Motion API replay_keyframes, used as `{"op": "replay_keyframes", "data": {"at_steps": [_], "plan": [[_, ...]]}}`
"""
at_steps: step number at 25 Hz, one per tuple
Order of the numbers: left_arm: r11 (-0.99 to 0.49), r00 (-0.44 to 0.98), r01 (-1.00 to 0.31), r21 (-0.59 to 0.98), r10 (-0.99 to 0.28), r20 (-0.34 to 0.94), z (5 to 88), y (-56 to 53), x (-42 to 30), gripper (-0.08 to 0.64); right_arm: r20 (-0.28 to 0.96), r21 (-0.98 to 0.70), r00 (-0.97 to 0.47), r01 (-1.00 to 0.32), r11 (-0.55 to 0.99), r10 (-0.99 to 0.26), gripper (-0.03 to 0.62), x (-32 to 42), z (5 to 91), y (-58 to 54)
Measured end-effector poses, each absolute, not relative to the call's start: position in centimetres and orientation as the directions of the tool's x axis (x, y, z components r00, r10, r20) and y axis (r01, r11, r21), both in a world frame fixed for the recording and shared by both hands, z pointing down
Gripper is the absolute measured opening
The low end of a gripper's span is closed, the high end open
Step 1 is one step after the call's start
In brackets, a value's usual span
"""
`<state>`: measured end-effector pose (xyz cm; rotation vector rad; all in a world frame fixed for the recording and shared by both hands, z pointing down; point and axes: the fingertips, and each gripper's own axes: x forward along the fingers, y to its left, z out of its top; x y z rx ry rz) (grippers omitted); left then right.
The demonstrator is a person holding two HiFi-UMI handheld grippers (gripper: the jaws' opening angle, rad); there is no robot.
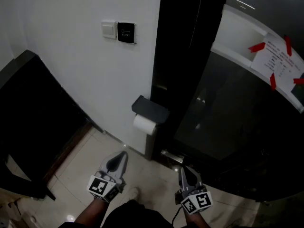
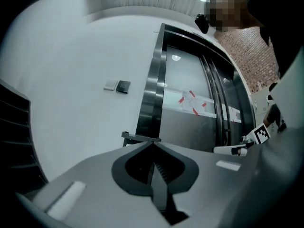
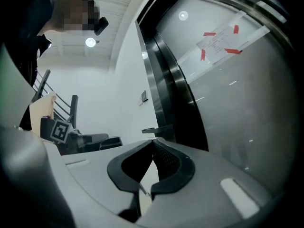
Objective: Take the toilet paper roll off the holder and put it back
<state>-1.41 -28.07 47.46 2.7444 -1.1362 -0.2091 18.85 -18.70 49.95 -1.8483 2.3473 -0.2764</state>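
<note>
A white toilet paper roll hangs under a dark holder cover fixed low on the white wall beside a black door frame. My left gripper is held below and left of the roll, shut and empty, well short of it. My right gripper is to the right of it, also shut and empty. In the left gripper view the jaws meet just under the holder. In the right gripper view the jaw tips touch and the holder shows beyond them.
A white switch and a dark wall panel sit higher on the wall. A glass door on the right carries a notice held by red tape. A dark structure stands at left. Pale floor tiles lie below.
</note>
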Motion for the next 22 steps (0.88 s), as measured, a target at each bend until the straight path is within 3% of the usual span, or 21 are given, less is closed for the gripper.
{"op": "replay_keyframes", "data": {"at_steps": [11,22], "plan": [[-0.608,0.603,-0.763,0.219,-0.792,-0.096,46.2,-13.9,-1.3,0.002,-0.026,-0.201,-0.328,-0.924,0.326,-0.944,0.014,20.8,48.1,-6.1],[-0.573,0.560,-0.804,0.158,-0.819,-0.123,43.6,-7.3,-3.9,0.002,-0.046,-0.212,-0.352,-0.911,0.354,-0.935,0.014,19.1,47.1,-0.7]]}}
